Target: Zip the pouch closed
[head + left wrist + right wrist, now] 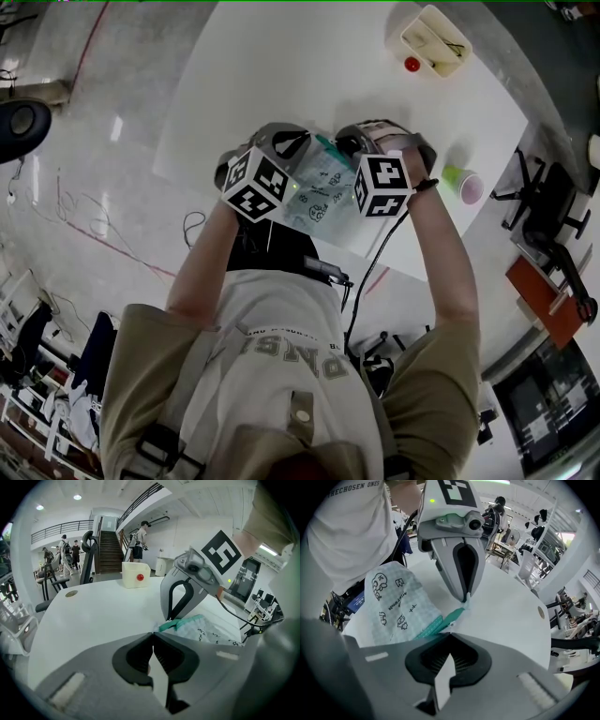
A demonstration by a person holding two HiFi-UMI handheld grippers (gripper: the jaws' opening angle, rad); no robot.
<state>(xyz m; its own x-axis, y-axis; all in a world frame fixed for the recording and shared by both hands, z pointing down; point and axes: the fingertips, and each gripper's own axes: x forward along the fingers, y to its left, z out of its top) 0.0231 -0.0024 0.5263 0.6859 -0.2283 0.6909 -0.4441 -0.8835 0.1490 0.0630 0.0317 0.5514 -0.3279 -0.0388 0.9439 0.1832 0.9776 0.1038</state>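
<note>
A pale green checked pouch with small black prints and a teal zipper hangs over the near edge of the white table. It is stretched between my two grippers. My left gripper is shut on the pale tab at the zipper's end. Its closed tips show low in the left gripper view. A short way along the teal strip, my right gripper is shut on the zipper. The pouch body hangs towards the person. The slider itself is hidden by the jaws.
A cream bin stands at the table's far side with a red ball beside it. A green cup stands near the right edge. Cables hang below the table. Chairs, stairs and people stand beyond.
</note>
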